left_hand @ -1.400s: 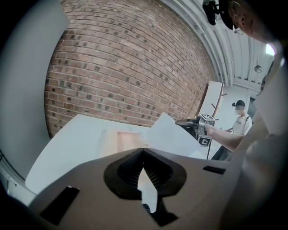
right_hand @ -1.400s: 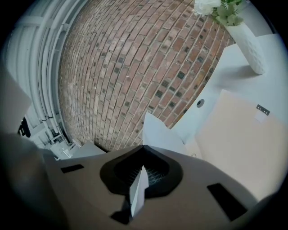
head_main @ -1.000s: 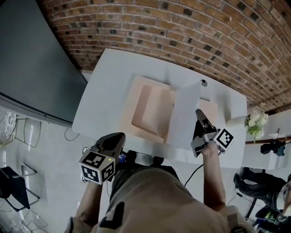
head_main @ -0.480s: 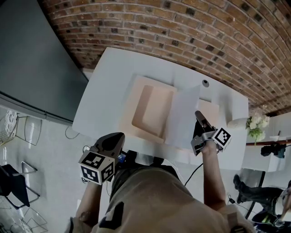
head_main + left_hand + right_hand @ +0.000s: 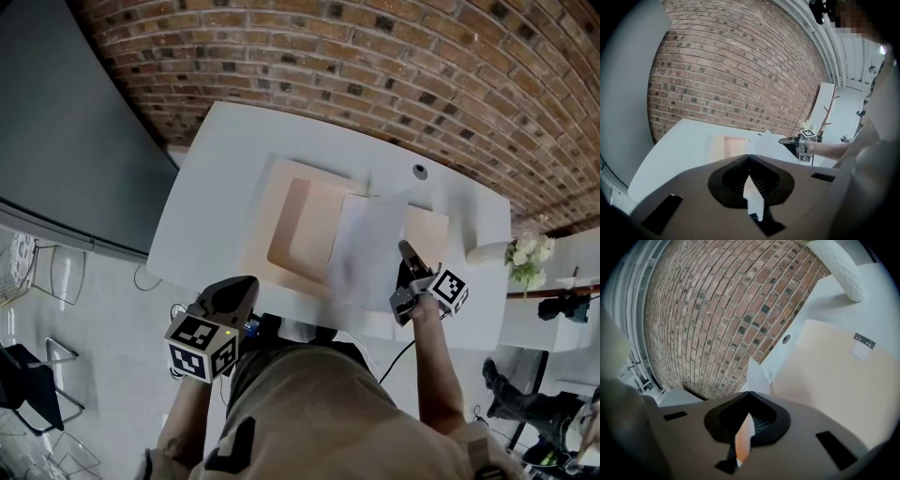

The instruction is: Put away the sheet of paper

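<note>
A white table [image 5: 211,202] stands against a red brick wall [image 5: 375,56]. On it lies an open, flat, peach-coloured case [image 5: 302,192]. Its left half has a shallow rectangular recess [image 5: 298,232], and its right half is a flat lid with a small white label [image 5: 860,350].

Your right gripper [image 5: 405,251] has its jaws pressed together on the near edge of the white sheet of paper [image 5: 366,246]. The sheet slants over the middle of the case, covering the recess's right edge and part of the lid. Whether it touches the case cannot be told.

Your left gripper [image 5: 242,286] hangs off the table's near edge, by your waist. Its jaws are closed tip to tip with nothing between them.
</note>
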`<state>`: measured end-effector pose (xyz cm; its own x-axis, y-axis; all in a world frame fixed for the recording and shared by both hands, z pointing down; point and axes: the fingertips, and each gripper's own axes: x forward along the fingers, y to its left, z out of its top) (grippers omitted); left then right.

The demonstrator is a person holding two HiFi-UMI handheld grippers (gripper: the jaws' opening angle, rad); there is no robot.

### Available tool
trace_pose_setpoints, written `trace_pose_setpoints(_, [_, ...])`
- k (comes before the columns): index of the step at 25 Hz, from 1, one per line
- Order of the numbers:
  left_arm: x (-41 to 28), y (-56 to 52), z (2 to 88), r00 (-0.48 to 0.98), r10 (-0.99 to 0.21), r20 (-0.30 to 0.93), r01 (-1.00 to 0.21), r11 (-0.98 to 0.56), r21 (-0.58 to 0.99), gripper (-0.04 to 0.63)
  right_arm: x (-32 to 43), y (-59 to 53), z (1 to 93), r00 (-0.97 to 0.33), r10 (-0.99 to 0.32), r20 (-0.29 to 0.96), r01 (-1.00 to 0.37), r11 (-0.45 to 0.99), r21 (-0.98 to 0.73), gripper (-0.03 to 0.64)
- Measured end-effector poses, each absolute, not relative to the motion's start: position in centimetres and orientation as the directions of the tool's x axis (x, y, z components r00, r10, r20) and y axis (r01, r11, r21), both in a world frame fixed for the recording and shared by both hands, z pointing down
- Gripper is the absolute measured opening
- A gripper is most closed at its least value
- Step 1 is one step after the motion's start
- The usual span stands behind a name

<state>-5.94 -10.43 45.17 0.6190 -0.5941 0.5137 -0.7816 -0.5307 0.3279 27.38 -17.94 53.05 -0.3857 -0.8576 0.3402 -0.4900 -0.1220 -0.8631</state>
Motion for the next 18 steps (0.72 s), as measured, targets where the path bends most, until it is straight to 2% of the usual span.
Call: trace_pose_setpoints(18, [-5.8,-10.4,45.4,0.618,-0.589,0.521,-0.782,-0.53,0.328,0.014,27.3,-19.2,57.4,-0.292,-0.884,0.366,-0.407,-0.231,-0.884,0.023])
